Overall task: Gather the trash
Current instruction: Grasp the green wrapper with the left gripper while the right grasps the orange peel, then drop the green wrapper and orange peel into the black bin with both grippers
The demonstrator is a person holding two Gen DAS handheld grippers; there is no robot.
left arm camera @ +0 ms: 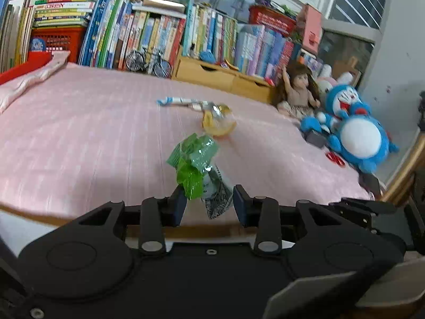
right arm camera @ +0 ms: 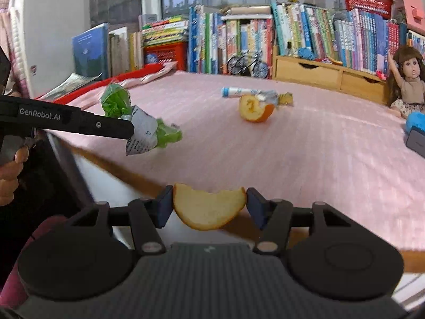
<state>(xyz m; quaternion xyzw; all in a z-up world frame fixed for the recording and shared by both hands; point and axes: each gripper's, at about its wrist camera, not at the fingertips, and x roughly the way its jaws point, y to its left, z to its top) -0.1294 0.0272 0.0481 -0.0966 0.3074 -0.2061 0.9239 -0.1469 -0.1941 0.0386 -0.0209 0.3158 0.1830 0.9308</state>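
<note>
My left gripper is shut on a crumpled green and white wrapper, held up over the near edge of the pink bed. In the right wrist view, the left gripper comes in from the left with the wrapper sticking out of its tip. My right gripper is shut on a curved piece of orange peel, one pad at each end. Farther back on the bed lie another orange peel, a blue and white tube wrapper and a crinkled foil wrapper.
Rows of books, a small model bicycle and a wooden drawer box line the far side. A doll and a blue plush toy sit at the right edge. A pink pillow lies at the left. A person's hand holds the left gripper.
</note>
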